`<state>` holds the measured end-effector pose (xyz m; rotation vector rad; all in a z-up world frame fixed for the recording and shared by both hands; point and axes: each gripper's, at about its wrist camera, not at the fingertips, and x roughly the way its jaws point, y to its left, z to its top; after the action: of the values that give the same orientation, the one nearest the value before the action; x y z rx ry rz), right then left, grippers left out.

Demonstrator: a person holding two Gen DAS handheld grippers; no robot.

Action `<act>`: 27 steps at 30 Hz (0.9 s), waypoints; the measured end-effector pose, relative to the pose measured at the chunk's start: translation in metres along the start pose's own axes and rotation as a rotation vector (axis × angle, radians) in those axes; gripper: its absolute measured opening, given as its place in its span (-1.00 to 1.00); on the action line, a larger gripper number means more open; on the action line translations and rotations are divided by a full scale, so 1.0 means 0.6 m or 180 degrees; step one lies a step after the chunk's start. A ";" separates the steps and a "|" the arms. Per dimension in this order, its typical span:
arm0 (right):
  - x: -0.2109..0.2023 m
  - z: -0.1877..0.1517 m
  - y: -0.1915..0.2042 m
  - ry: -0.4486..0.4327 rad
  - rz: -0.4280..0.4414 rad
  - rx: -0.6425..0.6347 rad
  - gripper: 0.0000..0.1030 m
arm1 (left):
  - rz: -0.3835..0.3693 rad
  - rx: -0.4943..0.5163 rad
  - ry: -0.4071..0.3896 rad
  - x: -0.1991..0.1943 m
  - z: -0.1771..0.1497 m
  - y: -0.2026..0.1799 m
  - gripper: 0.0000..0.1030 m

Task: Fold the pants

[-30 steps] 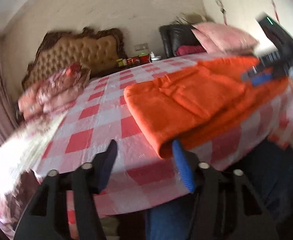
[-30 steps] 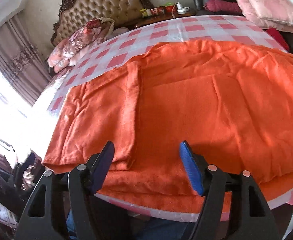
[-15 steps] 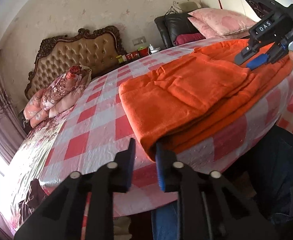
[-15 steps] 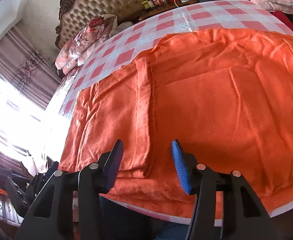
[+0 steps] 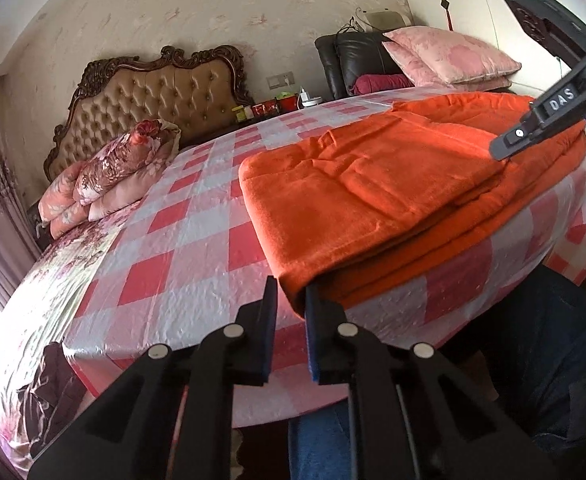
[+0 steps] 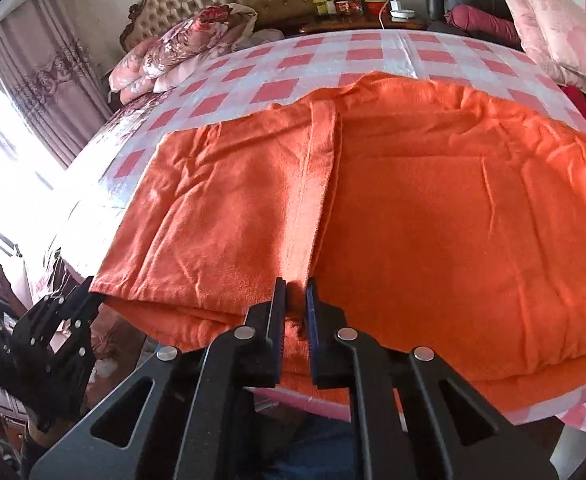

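Observation:
Orange pants (image 5: 373, 184) lie folded in layers on a round table with a red-and-white checked cloth (image 5: 173, 260), reaching its near edge. My left gripper (image 5: 291, 294) is at the pants' near left corner, its jaws closing with that corner pinched between the pads. In the right wrist view the pants (image 6: 433, 220) fill the middle, a folded flap lying across their left half. My right gripper (image 6: 295, 290) is shut on the near edge of the cloth at that flap's end. The right gripper (image 5: 505, 148) also shows at the far right of the left view, and the left gripper (image 6: 89, 292) at the pants' left corner.
Behind the table stands a bed with a tufted headboard (image 5: 153, 92) and a rolled floral quilt (image 5: 121, 156). Pink pillows (image 5: 449, 56) rest on a black chair at the back right. A nightstand (image 6: 357, 8) holds small items. A person's jeans (image 5: 553, 360) are under the near rim.
Both grippers went from open to shut: the left on the pants' near corner, the right on the near edge by the flap. The right gripper rolled and shifted a little.

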<state>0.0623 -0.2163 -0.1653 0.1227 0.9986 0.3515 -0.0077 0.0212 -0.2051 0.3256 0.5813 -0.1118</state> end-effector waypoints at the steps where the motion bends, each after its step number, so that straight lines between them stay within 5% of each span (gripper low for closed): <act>1: 0.000 -0.003 0.001 0.0006 -0.0009 -0.0002 -0.81 | -0.0005 -0.0013 -0.0004 0.000 0.000 0.000 -0.74; 8: 0.001 -0.008 0.002 0.0045 -0.0029 0.0042 -0.81 | -0.0031 -0.0073 -0.0028 -0.002 -0.001 0.003 -0.66; 11: -0.001 -0.006 0.003 0.0036 -0.0032 0.0048 -0.80 | -0.0019 -0.0094 -0.0082 -0.012 -0.001 0.004 -0.18; 16: -0.002 -0.007 0.004 0.0011 -0.0026 0.0042 -0.80 | -0.0044 0.0134 -0.0350 -0.062 0.011 -0.027 -0.16; 22: -0.003 -0.012 0.006 0.0035 -0.0085 -0.0012 -0.80 | -0.0572 0.0301 -0.0521 -0.047 0.069 -0.104 -0.25; 24: -0.002 -0.014 0.006 0.0043 -0.0107 -0.0029 -0.80 | -0.0954 0.0091 -0.0447 -0.025 0.092 -0.113 -0.34; 27: -0.003 -0.016 0.005 0.0047 -0.0139 -0.0092 -0.80 | -0.1047 -0.0064 -0.0179 0.021 0.107 -0.123 -0.48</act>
<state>0.0524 -0.2150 -0.1683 0.0721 1.0090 0.3272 0.0220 -0.0702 -0.1814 0.2043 0.5764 -0.4302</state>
